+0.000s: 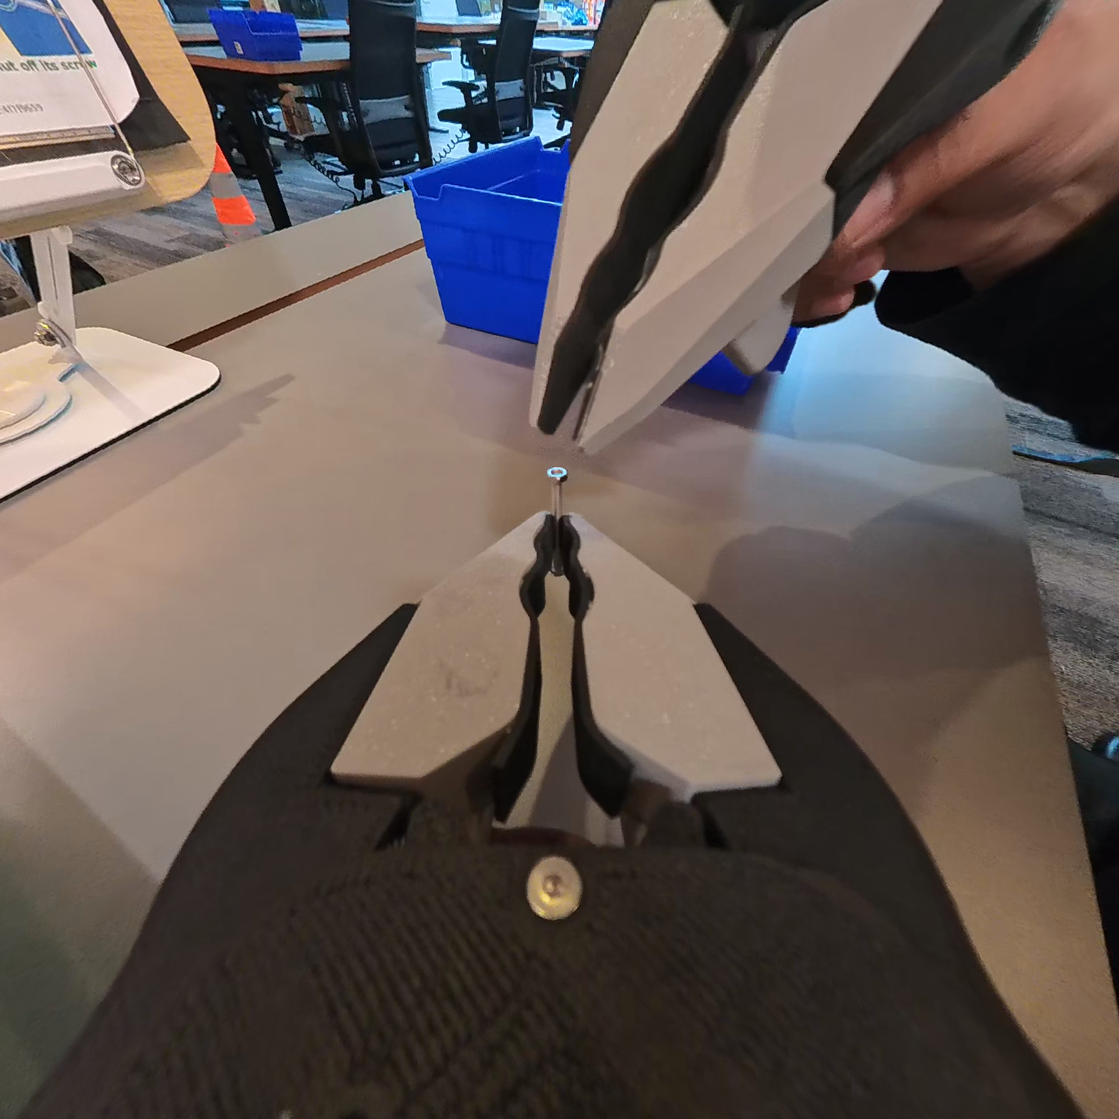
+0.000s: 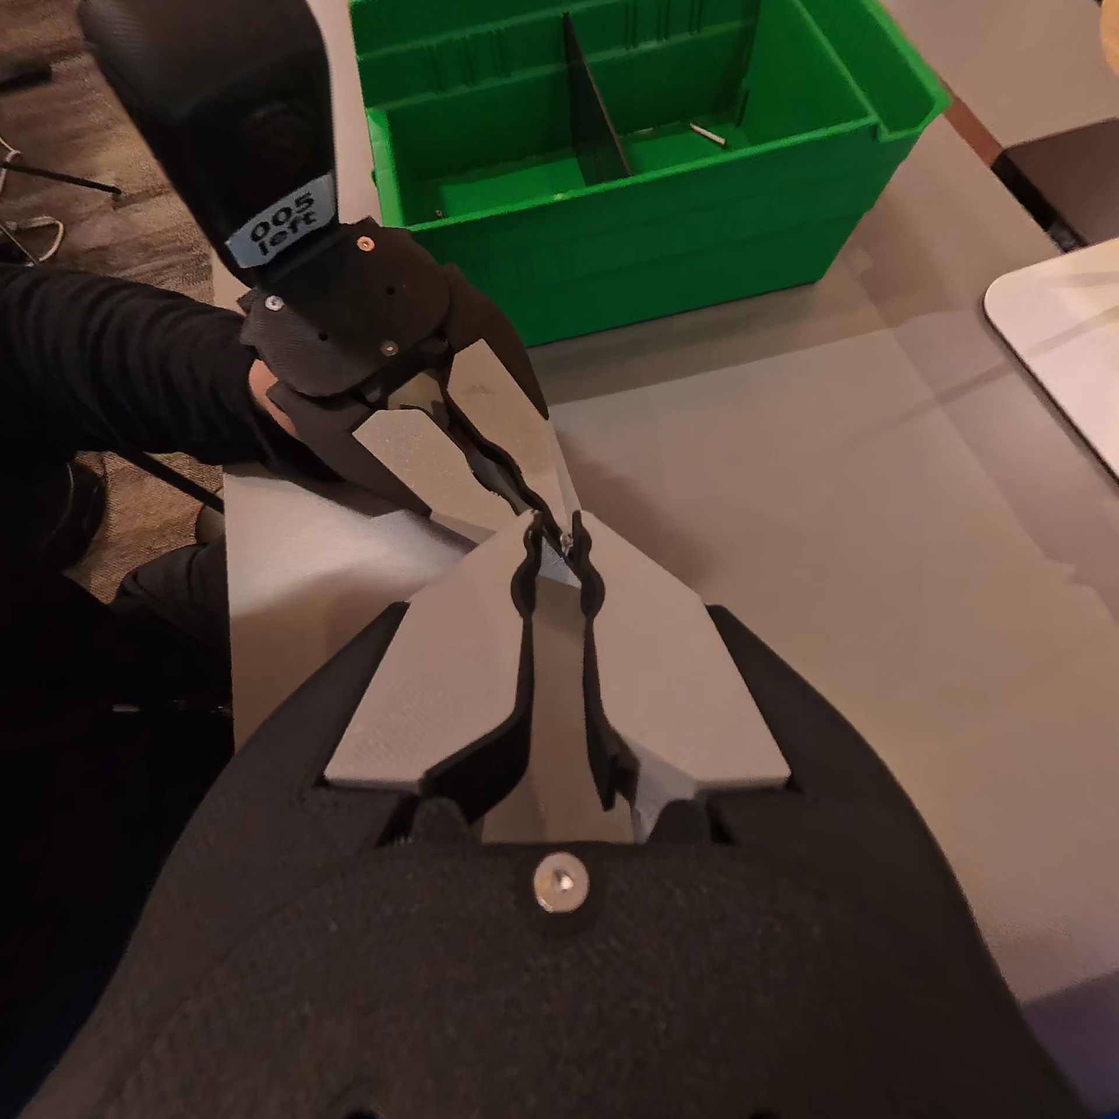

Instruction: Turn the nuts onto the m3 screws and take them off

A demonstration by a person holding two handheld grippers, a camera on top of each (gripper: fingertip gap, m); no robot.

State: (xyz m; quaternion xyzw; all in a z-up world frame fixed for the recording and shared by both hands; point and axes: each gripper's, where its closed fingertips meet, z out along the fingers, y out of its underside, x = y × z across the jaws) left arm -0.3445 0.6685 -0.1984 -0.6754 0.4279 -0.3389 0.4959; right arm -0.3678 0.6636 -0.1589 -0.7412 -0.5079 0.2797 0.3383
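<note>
One m3 screw, tiny, light, stiff, slick metal, stands pinched by its lower shank in nearly closed left gripper, head clear above tips; right gripper hovers just above, jaws slightly parted, apparently empty; nut not visible.

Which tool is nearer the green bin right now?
Left. The left tool sits between the right tool and the green bin, its body reaching back alongside the bin.

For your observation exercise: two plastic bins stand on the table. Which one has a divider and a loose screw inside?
The green bin: a dark divider splits it, and a screw lies in its right compartment. The blue bin shows neither.
</note>
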